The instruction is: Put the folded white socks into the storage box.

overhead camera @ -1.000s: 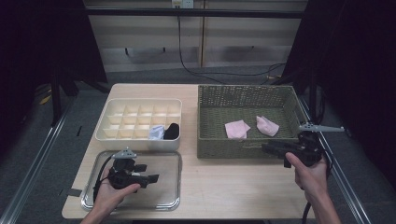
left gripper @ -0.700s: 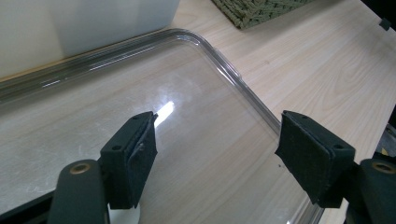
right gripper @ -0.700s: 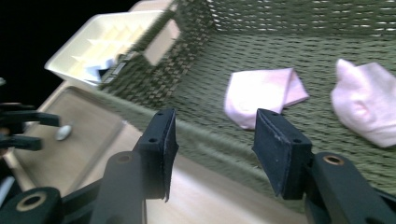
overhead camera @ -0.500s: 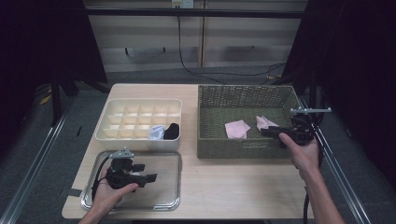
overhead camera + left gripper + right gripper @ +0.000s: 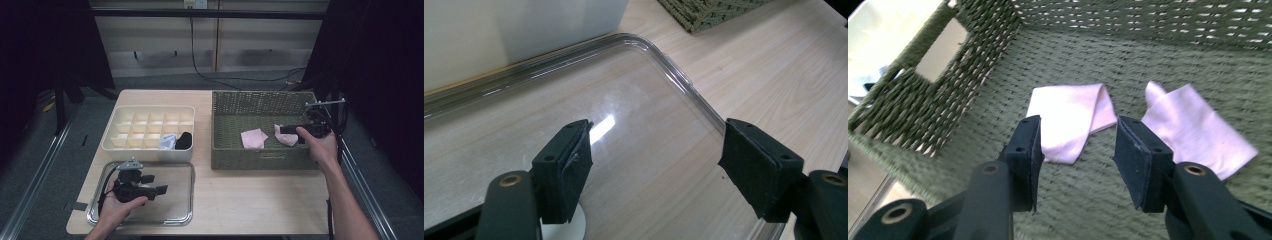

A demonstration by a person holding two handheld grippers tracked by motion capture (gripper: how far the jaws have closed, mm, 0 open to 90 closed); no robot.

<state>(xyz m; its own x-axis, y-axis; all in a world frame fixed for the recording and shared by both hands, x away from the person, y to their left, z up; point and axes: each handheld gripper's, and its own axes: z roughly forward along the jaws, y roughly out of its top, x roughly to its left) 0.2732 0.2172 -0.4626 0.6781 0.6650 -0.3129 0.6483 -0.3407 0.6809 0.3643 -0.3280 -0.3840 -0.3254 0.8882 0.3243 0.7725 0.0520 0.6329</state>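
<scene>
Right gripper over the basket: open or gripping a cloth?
Open. The right gripper has just been closing, but its jaws stand apart with nothing between them, above the pink cloth in the wicker basket.

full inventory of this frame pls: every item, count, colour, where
pink cloths: 2, pale pink, folded, on the basket floor; the second lies beside the first
basket: 1, green woven, right half of the table
divided box: 1, cream, many small compartments, left of the basket
black item: 1, in a front compartment of the box, kind unclear
pale blue-white item: 1, in the compartment beside it
tray: 1, clear with shiny rim, front left, bare inside
table: 1, light wood
right gripper: 1, black, jaws apart, over the basket floor, nothing between them; jaws have just been closing
left gripper: 1, black, jaws wide apart over the tray, holding nothing
</scene>
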